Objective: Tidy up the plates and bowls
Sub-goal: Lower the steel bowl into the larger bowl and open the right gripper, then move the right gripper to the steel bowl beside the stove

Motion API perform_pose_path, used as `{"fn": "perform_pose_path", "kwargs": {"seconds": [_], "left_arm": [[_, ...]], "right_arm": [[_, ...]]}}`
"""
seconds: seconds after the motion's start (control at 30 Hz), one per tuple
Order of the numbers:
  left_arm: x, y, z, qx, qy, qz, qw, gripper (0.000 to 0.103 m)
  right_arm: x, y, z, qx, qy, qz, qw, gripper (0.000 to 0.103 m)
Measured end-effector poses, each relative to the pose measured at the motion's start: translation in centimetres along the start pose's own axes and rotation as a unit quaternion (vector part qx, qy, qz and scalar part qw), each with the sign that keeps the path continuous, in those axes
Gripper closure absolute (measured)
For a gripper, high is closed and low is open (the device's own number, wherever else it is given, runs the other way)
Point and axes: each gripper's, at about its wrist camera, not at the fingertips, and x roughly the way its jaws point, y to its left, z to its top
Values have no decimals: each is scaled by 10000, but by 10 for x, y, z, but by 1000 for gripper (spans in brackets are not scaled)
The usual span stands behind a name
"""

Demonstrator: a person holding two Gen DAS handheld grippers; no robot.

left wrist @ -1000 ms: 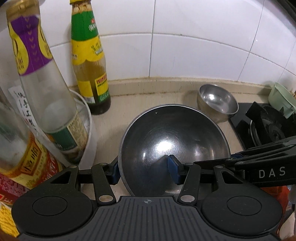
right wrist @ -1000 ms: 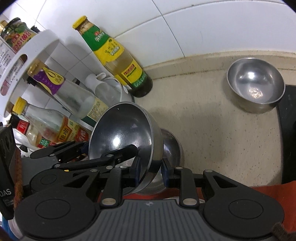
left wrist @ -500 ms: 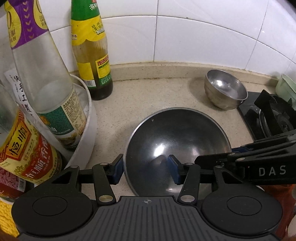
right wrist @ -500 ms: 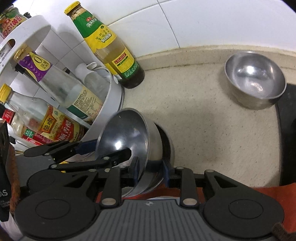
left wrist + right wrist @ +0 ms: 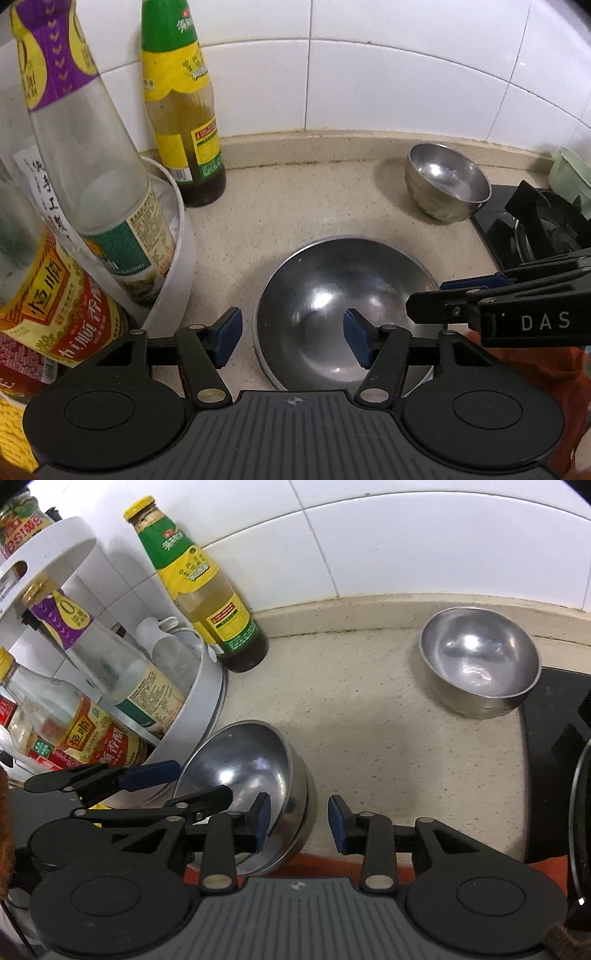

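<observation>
Both of my hand-held grippers, left (image 5: 291, 341) and right (image 5: 299, 825), now gape empty astride the nested steel bowls (image 5: 251, 775) on the surface (image 5: 369, 716).

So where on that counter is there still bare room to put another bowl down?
The widest bare patch is the beige counter between the nested steel bowls in front, the small steel bowl by the stove, and the green-labelled bottle at the wall. The left is crowded: the white bottle rack almost touches the nested bowls.

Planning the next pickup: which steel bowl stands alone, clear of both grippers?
The small steel bowl by the stove; the nested bowls sit between the open left gripper and right gripper.
</observation>
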Motion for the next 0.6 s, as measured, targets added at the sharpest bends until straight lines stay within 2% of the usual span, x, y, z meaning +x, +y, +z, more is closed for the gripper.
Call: {"fn": "perform_pose_path", "kwargs": {"seconds": [0.13, 0.3, 0.6], "left_arm": [[-4, -6, 5, 112, -84, 23, 9999, 26], [-9, -17, 12, 287, -197, 93, 9994, 19], [-9, -39, 29, 561, -298, 84, 9979, 18]], "right_arm": [[-7, -7, 1, 66, -63, 31, 10000, 66], [-19, -14, 4, 137, -216, 49, 9997, 66], [-47, -38, 16, 283, -600, -189, 9976, 66]]}}
